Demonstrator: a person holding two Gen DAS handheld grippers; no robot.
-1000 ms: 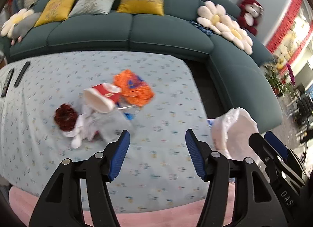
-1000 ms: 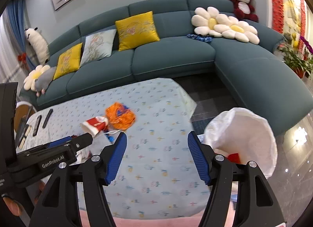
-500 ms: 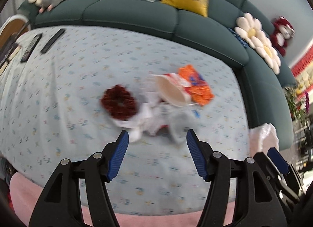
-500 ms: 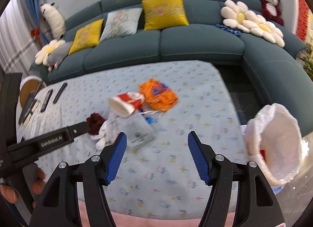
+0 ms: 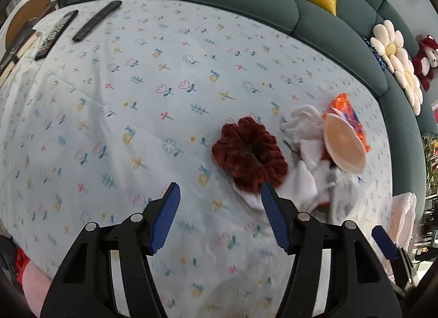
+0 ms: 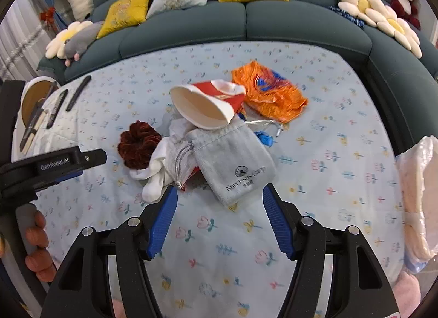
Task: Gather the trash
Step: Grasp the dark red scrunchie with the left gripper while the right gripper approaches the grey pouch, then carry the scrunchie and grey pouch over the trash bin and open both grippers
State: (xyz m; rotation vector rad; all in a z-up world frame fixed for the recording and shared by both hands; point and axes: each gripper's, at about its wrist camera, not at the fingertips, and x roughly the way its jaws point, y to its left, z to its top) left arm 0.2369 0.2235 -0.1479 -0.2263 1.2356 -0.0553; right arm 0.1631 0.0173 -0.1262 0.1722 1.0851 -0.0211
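Left wrist view: the left gripper hangs with its ribbed blue pads spread apart, pinching nothing, above the pale blue flower-printed tablecloth. Just beyond its right pad lies the trash pile: a plush dark-red velvet scrunchie touching crumpled white cloth, with a tipped paper cup showing its cream inside and a crinkled orange plastic wrapper behind it. Two slim black remotes lie well apart at the far left.

Right wrist view: the right gripper is likewise spread and empty, just short of a soft grey drawstring pouch with printed lettering, blurred in the other view. Here the cup shows its red outside, resting on the pouch's mouth. A thin white plastic trash bag gapes at the table's right edge.
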